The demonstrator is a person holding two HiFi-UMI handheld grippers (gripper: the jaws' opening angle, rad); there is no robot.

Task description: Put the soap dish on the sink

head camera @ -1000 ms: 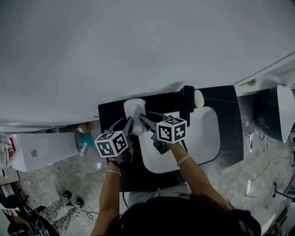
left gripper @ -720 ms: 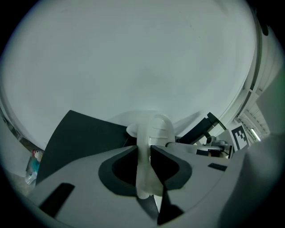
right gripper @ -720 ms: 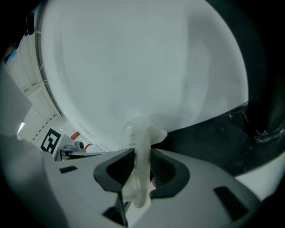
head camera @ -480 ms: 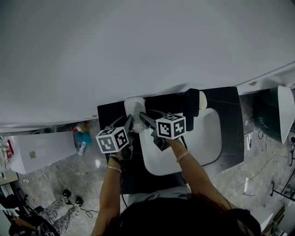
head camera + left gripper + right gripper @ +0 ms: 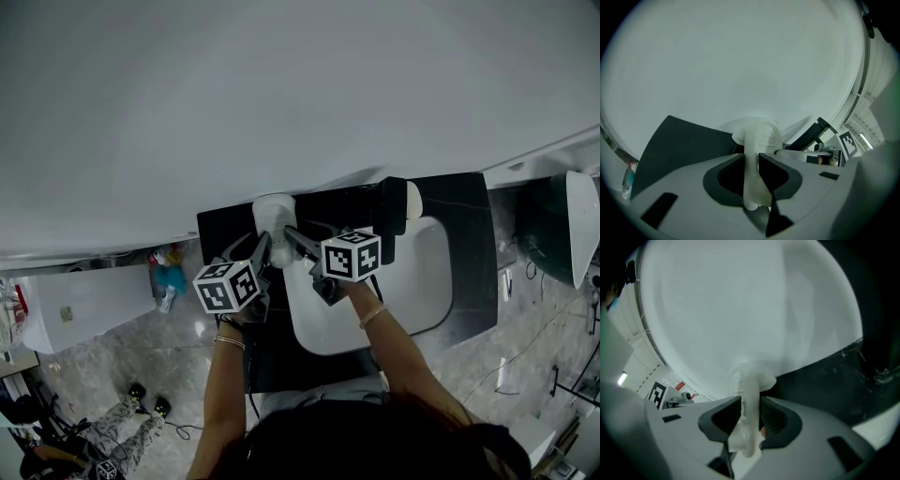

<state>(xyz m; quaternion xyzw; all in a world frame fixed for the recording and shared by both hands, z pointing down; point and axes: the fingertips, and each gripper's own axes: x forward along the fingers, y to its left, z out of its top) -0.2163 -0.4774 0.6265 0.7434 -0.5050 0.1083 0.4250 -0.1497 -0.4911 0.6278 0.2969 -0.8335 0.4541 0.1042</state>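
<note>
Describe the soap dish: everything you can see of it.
The soap dish is white, rounded, slightly translucent and plastic-looking, with a raised rim and faint slots in its surface. It sits over the back left corner of the black counter, close to the white wall. The left hand-held gripper and the right hand-held gripper each pinch its rim edge-on from opposite sides. Whether its base touches the counter cannot be told.
</note>
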